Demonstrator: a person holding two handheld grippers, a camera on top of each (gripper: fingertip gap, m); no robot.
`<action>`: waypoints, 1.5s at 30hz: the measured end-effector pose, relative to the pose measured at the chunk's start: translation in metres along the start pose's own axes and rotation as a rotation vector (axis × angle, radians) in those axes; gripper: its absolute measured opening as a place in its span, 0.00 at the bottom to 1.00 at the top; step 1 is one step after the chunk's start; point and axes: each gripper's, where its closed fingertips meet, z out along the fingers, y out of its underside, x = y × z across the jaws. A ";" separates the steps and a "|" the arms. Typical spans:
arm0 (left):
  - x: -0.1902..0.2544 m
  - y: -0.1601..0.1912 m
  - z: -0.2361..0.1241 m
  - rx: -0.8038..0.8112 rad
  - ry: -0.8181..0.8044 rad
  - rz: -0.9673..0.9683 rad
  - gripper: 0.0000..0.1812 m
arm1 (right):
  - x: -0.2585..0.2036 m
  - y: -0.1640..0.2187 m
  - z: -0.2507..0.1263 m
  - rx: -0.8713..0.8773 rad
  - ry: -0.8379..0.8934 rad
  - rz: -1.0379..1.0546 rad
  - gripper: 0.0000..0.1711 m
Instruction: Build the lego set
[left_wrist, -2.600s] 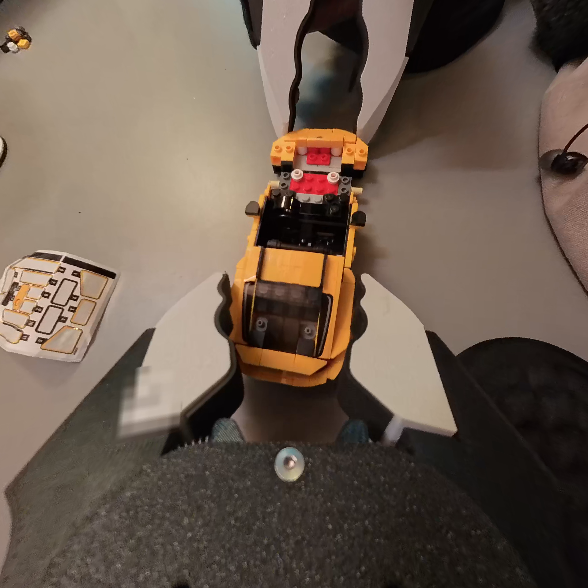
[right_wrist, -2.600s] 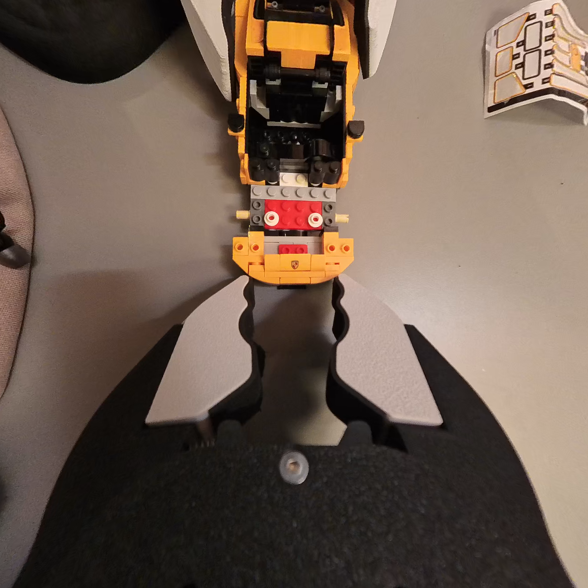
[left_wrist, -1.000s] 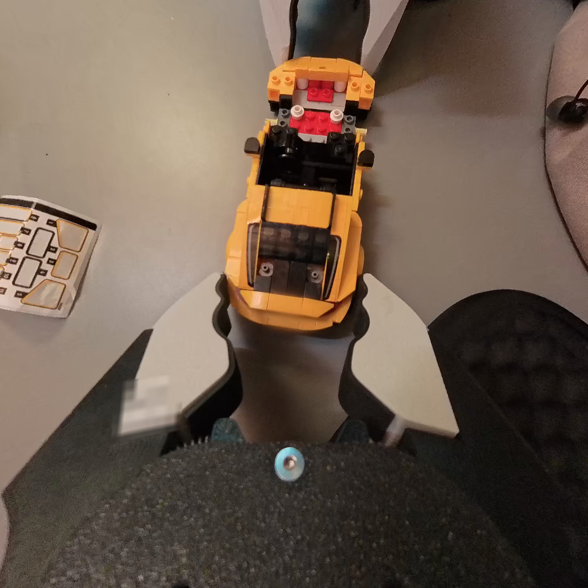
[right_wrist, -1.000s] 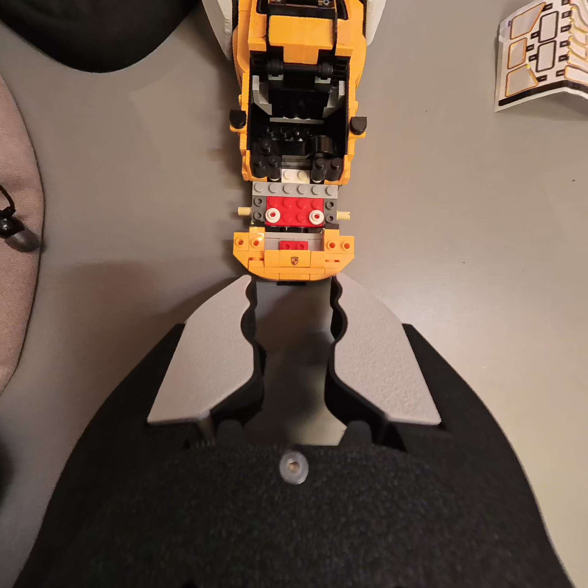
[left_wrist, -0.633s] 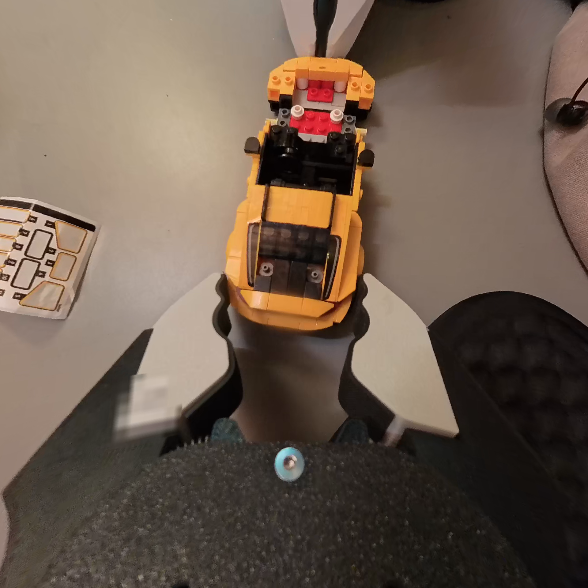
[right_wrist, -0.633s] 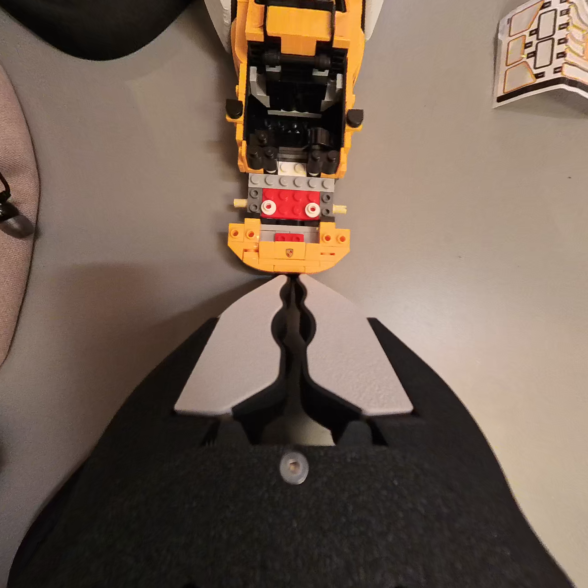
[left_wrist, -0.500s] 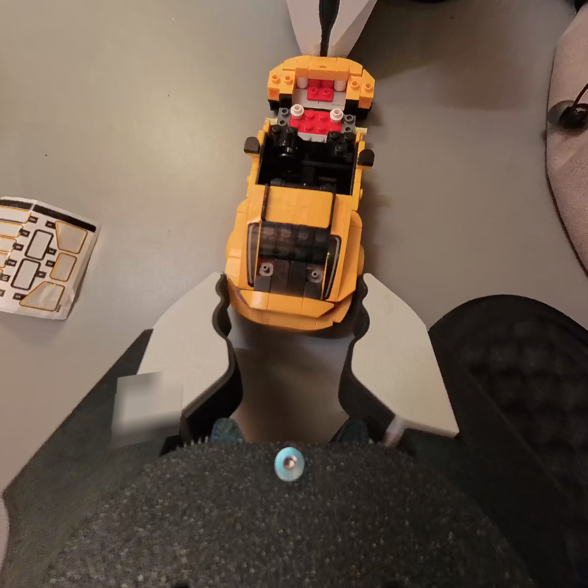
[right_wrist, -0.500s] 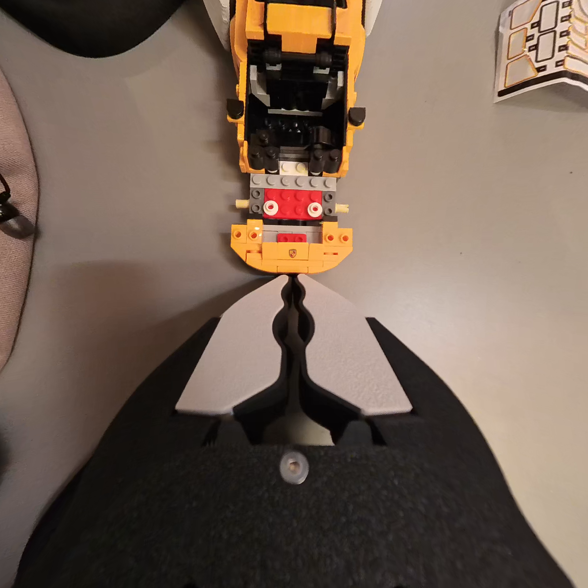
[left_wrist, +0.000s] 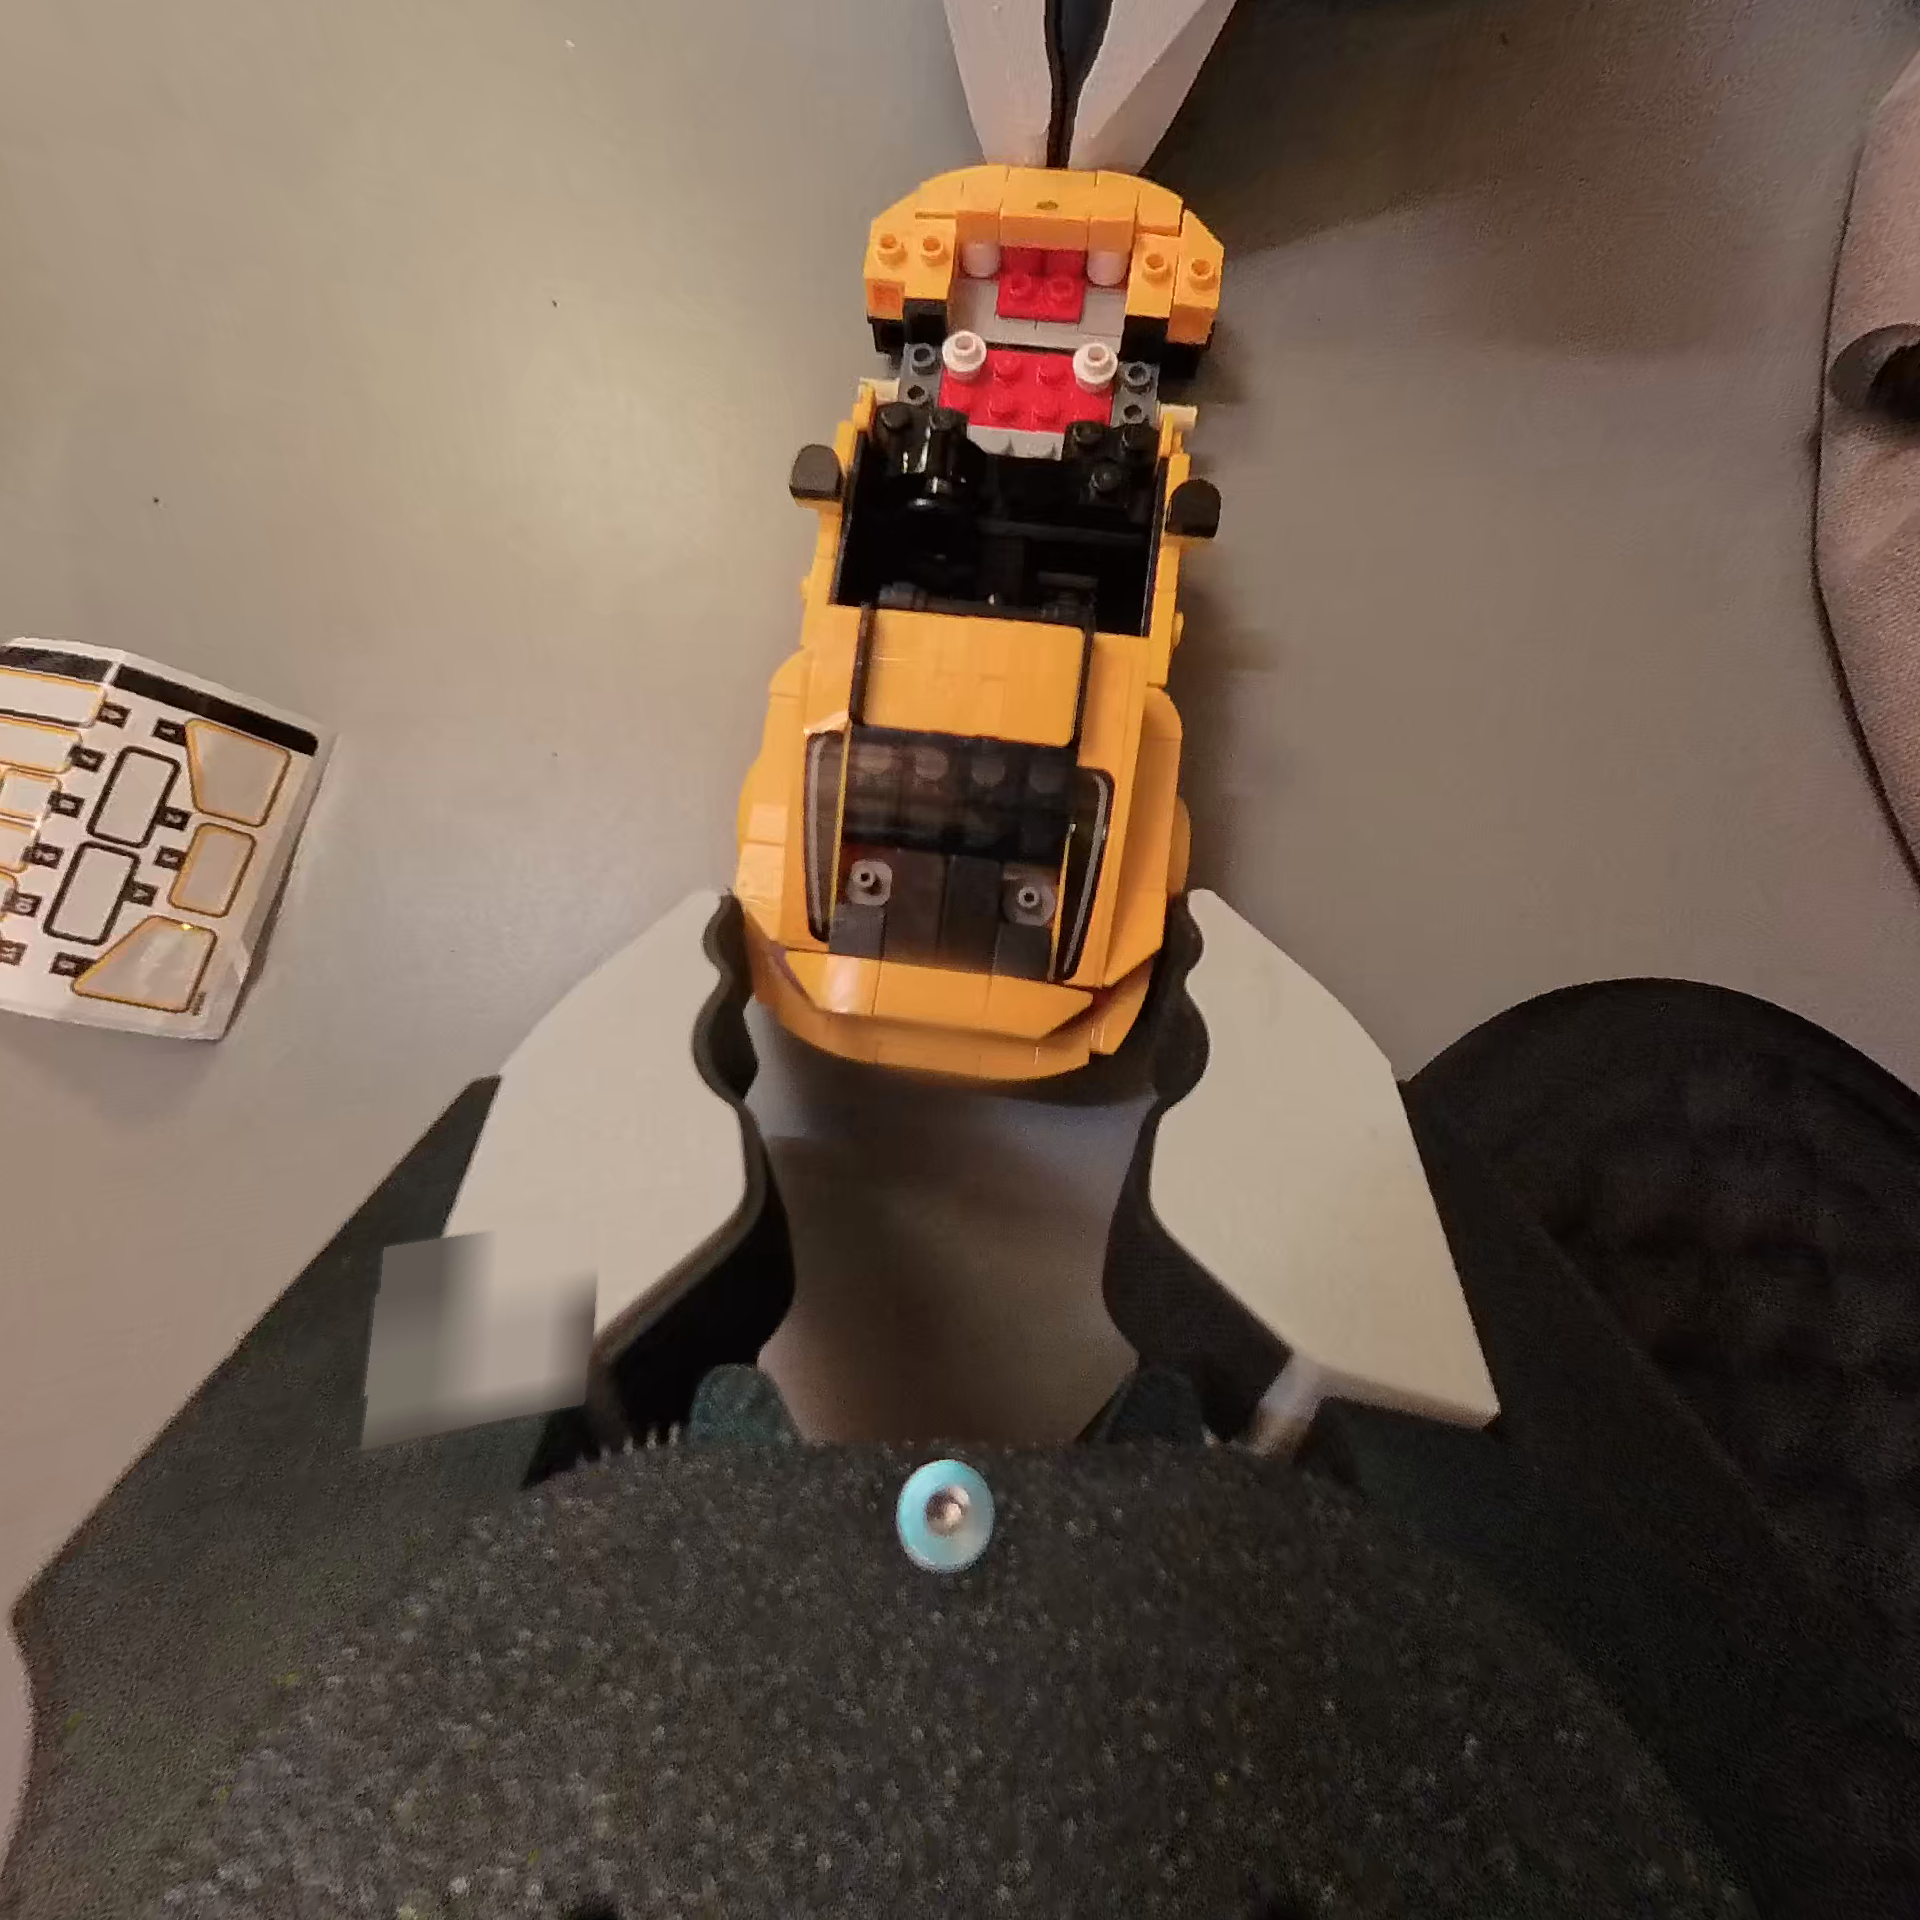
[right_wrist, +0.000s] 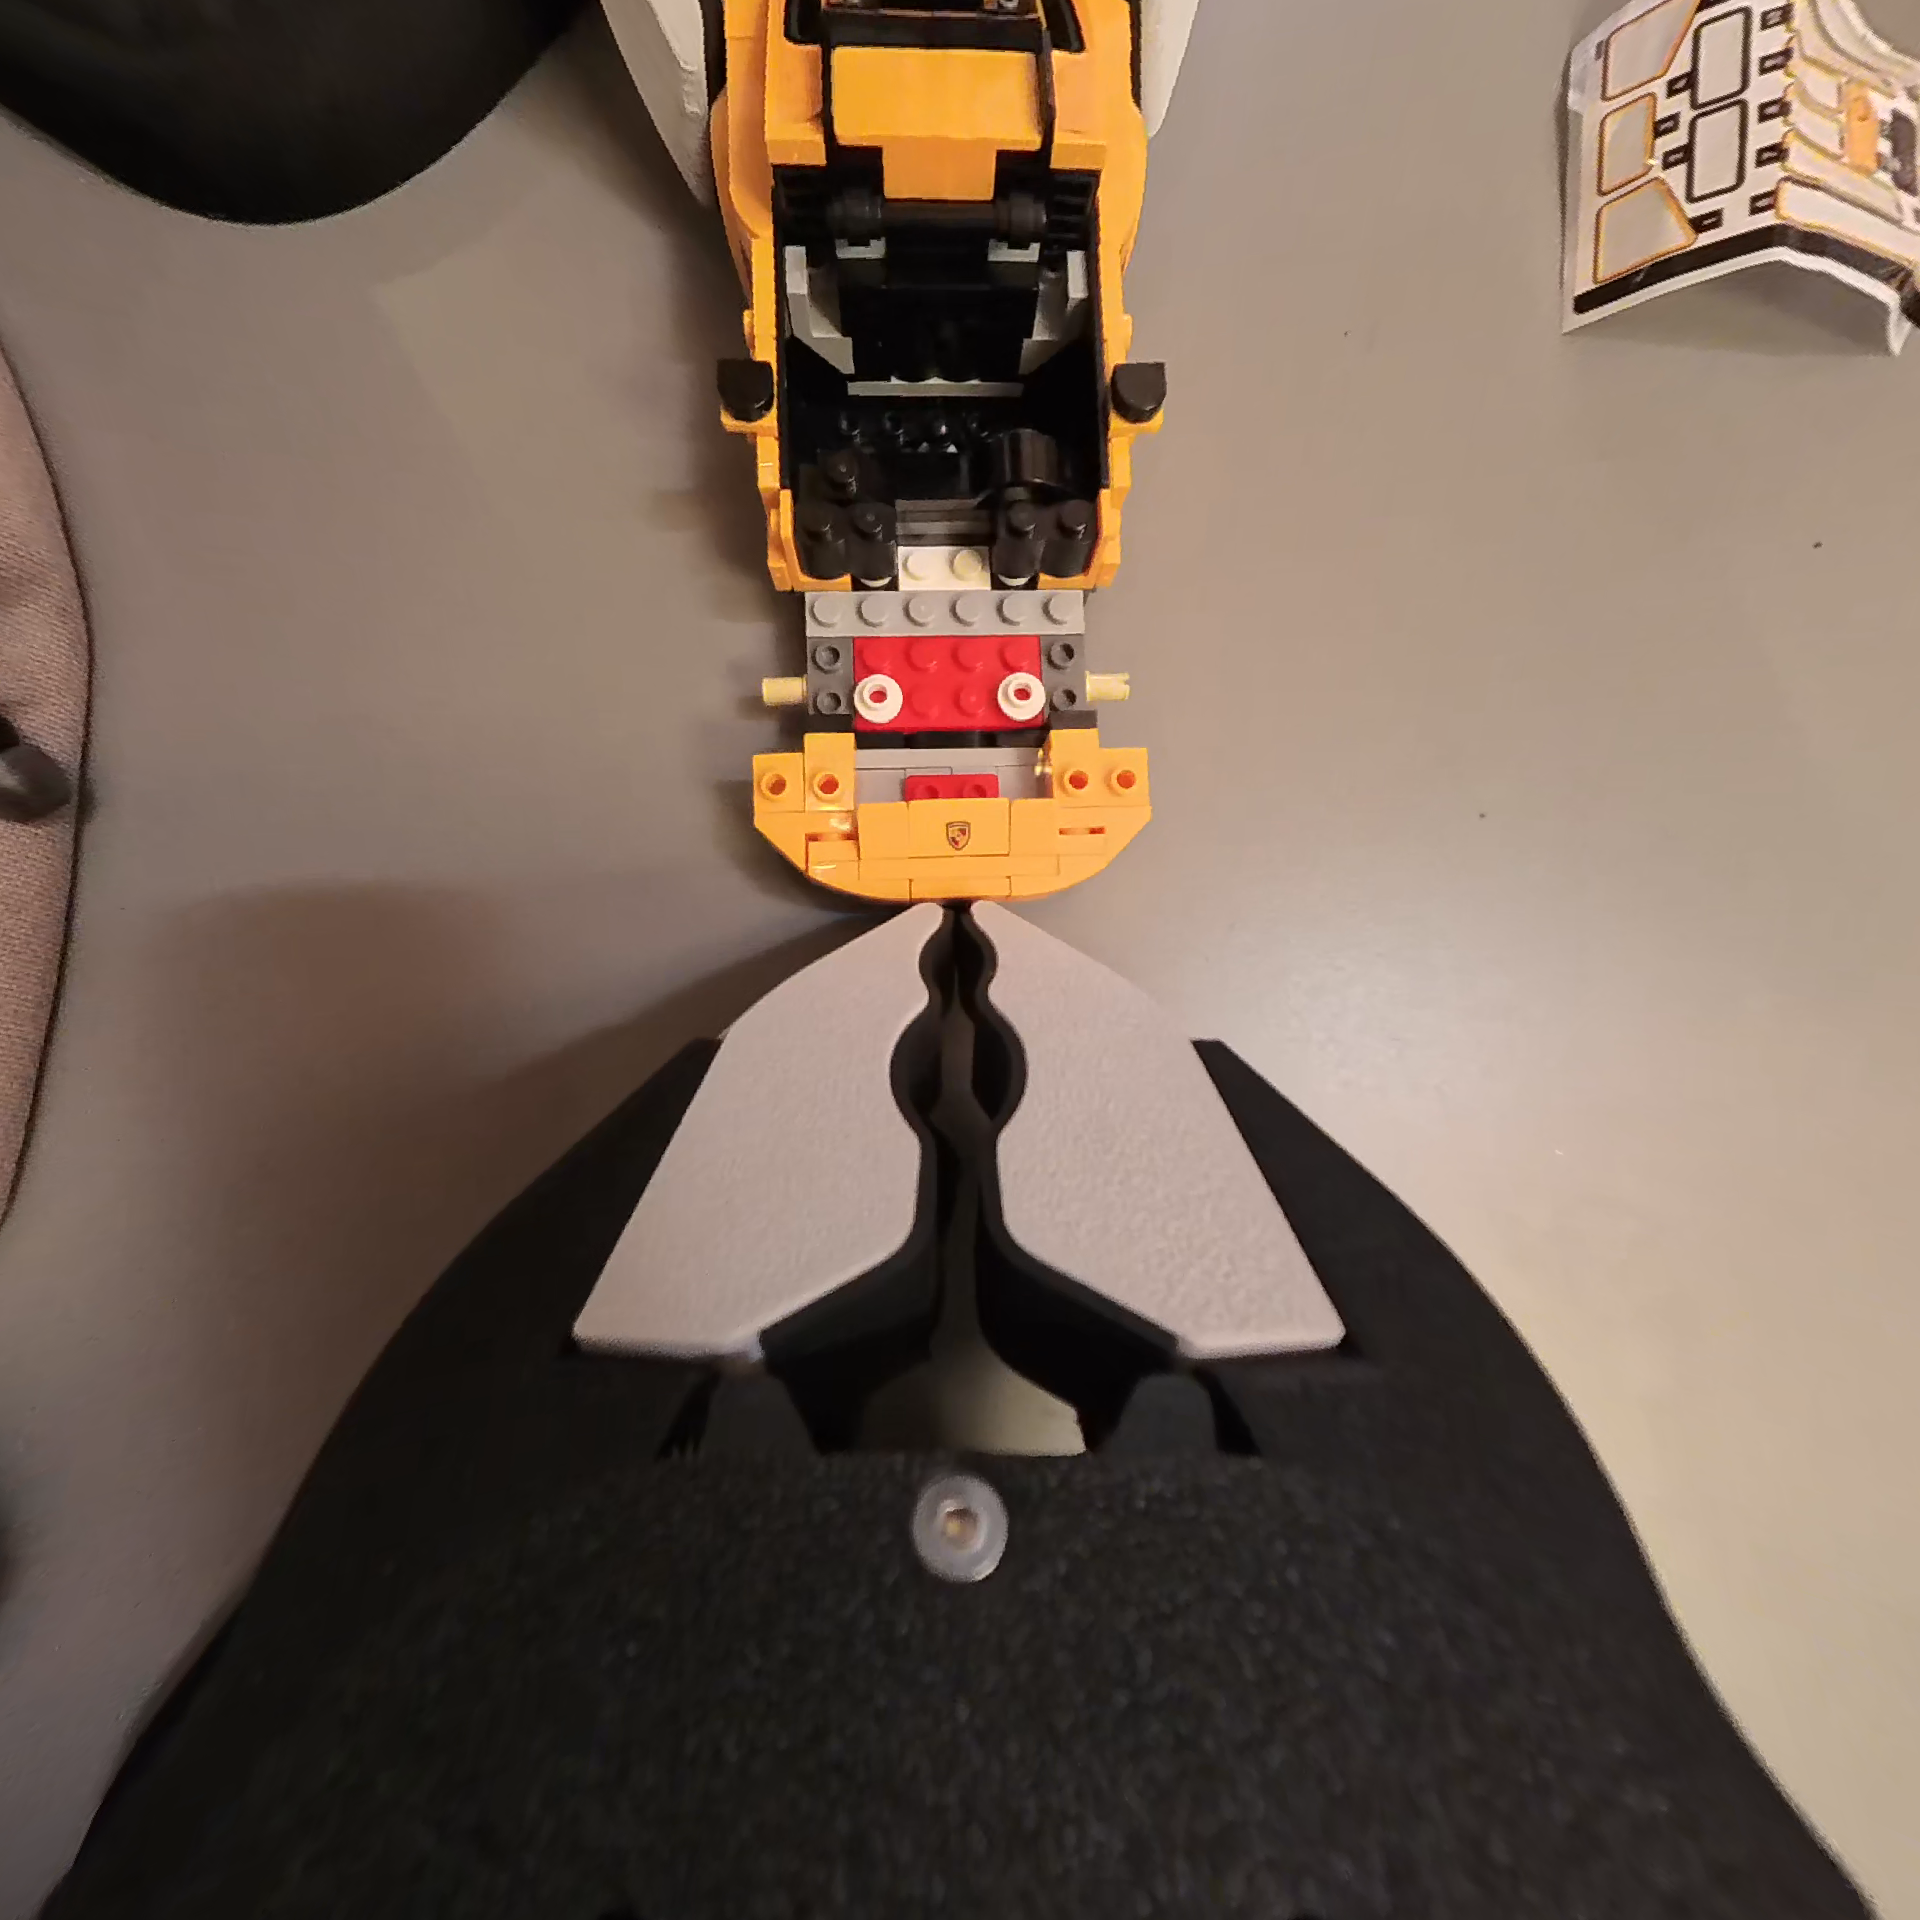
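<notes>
On the grey table the orange lego car stands lengthwise between my tools. My left gripper is spread wide around its rear, seemingly just touching. My right gripper is pinched together, empty, at its nose.

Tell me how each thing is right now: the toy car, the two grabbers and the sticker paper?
Lego car: unfinished, no roof, red studs bare, on the table.
Left gripper: open, fingers either side of the car's tail.
Right gripper: shut, empty, tips at the car's nose.
Sticker sheet: lying loose, curled.
</notes>
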 end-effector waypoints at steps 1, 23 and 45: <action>0.000 0.000 0.000 0.000 0.000 0.002 0.42 | 0.000 0.000 0.000 0.000 0.001 -0.004 0.00; -0.001 0.000 0.000 0.009 0.006 0.000 0.42 | 0.002 -0.001 0.001 0.005 0.030 -0.021 0.00; -0.011 -0.004 0.003 0.112 -0.034 -0.029 0.42 | 0.009 0.003 0.001 0.006 0.036 -0.027 0.03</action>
